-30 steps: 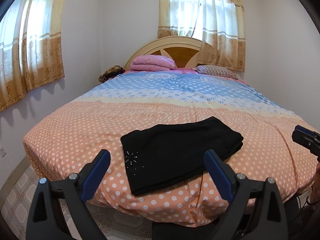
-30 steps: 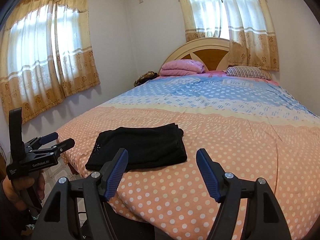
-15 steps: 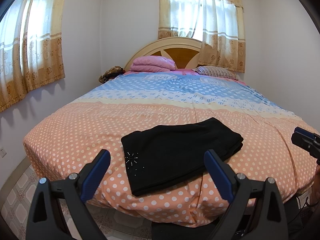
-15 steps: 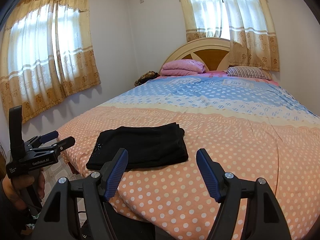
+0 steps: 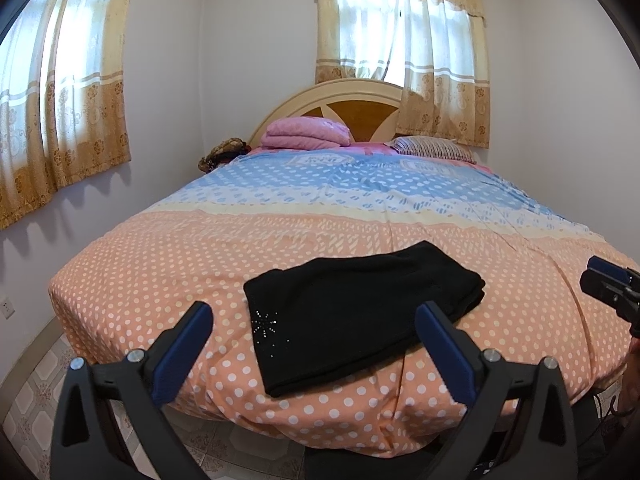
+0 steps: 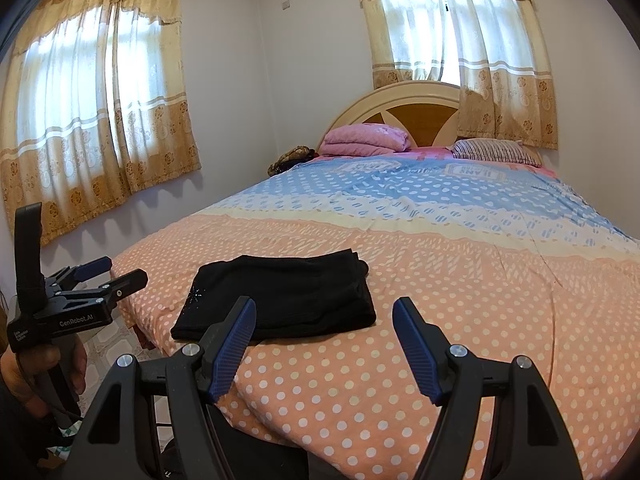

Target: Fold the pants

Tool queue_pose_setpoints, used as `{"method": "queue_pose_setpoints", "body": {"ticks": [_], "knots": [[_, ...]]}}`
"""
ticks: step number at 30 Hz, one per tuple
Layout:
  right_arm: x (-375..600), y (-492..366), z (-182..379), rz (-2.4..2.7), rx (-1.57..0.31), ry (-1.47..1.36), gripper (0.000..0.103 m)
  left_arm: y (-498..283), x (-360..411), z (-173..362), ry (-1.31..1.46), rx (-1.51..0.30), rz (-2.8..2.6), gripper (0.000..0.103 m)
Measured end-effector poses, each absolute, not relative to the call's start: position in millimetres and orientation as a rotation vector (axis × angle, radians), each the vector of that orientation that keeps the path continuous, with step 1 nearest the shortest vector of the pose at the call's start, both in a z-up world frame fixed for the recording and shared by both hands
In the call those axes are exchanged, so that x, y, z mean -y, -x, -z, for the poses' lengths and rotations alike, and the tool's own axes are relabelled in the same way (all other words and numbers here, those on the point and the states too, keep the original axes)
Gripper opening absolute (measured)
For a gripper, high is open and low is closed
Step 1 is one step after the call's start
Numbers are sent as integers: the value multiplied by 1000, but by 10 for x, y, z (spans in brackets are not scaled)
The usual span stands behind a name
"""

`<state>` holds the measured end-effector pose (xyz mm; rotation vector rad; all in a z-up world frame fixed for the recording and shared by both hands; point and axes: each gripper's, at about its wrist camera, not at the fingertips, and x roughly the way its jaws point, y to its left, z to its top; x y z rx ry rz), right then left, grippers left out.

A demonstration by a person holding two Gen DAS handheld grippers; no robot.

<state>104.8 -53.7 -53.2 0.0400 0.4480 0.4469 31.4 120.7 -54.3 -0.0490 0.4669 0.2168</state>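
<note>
Black pants (image 5: 352, 304), folded into a flat rectangle with a small sparkly star near one corner, lie on the near end of the bed (image 5: 160, 272); they also show in the right wrist view (image 6: 280, 296). My left gripper (image 5: 314, 312) hovers short of the bed's edge, its jaws opening wide, and its pads touch nothing. From the right wrist view the left gripper (image 6: 120, 270) hangs off the bed's left corner. My right gripper (image 6: 325, 306) stands open over the dotted cover, right of the pants, with no cloth in it.
The bed's orange dotted cover (image 6: 460, 320) turns blue toward the headboard (image 5: 360, 108). A pink folded blanket (image 5: 306, 132) and a striped pillow (image 5: 432, 146) lie at the head. Curtained windows flank the room. Tiled floor (image 5: 36, 392) shows at lower left.
The left gripper's jaws have spread slightly wider. Both hands and the pants have stayed where they were.
</note>
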Motion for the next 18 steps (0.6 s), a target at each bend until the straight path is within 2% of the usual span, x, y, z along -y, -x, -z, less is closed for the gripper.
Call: {"method": "queue_pose_setpoints", "body": {"ticks": [18], "knots": [[459,-1015,562,-444,-438,-13,72,-324,-1228,542,59,-468,-242,103]]}}
